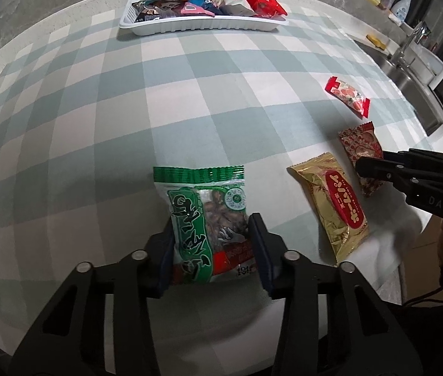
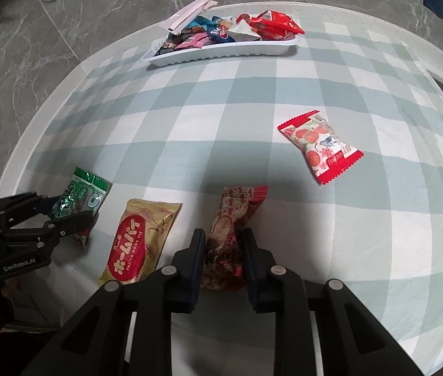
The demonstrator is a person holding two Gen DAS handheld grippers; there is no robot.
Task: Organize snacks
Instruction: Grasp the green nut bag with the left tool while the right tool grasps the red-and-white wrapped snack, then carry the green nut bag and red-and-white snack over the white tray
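Note:
A green nut packet (image 1: 202,206) lies on the checked tablecloth, and my left gripper (image 1: 212,235) is shut on it, pads pressing both long sides. The right wrist view shows the same green packet (image 2: 80,194) and left gripper (image 2: 64,216) at the left. My right gripper (image 2: 223,241) is shut on a dark red patterned packet (image 2: 237,206), which is crumpled between the pads. In the left wrist view the right gripper (image 1: 365,169) sits over that red packet (image 1: 359,144). A gold pie packet (image 2: 139,241) lies between the two.
A white tray (image 1: 202,26) heaped with several snack packets stands at the table's far side. A red-and-white strawberry packet (image 2: 318,147) lies loose on the cloth. A sink (image 1: 409,75) with a tap and a spray bottle (image 1: 403,3) are at the far right.

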